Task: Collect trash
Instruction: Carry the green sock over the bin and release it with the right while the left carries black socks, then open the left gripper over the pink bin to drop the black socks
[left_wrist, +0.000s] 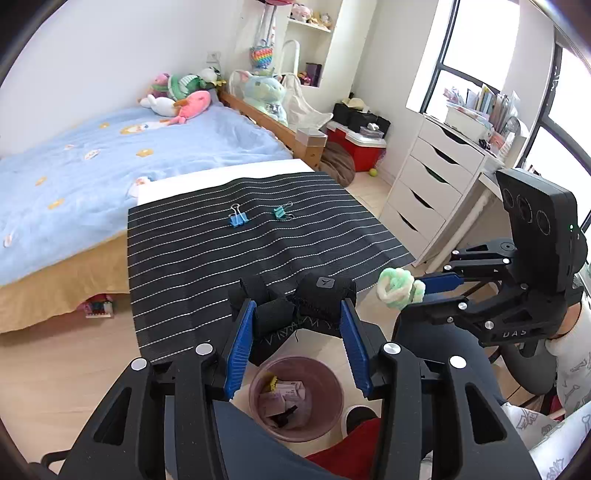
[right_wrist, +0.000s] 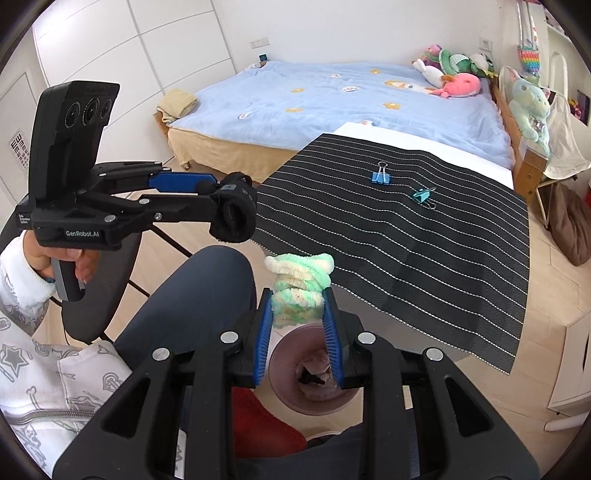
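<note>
My left gripper (left_wrist: 297, 312) is shut on a bundle of black fabric straps (left_wrist: 314, 295), held over a pinkish-brown waste bin (left_wrist: 332, 387) on the floor. The bin holds paper scraps. My right gripper (right_wrist: 298, 301) is shut on a fuzzy green-and-white twisted bundle (right_wrist: 301, 280), also above the bin (right_wrist: 275, 373). Each gripper shows in the other's view: the right one (left_wrist: 424, 291) with the fuzzy bundle (left_wrist: 399, 288), the left one (right_wrist: 221, 195) with the straps (right_wrist: 232, 218). A blue binder clip (left_wrist: 238, 218) and a teal binder clip (left_wrist: 281, 212) lie on the black striped mat (left_wrist: 207, 266).
The mat covers a white table against a bed (left_wrist: 92, 155) with plush toys. The person's dark-trousered knee (right_wrist: 199, 280) is just left of the bin. A white drawer unit (left_wrist: 424, 184) stands to the right, with a red box (left_wrist: 354, 144) behind.
</note>
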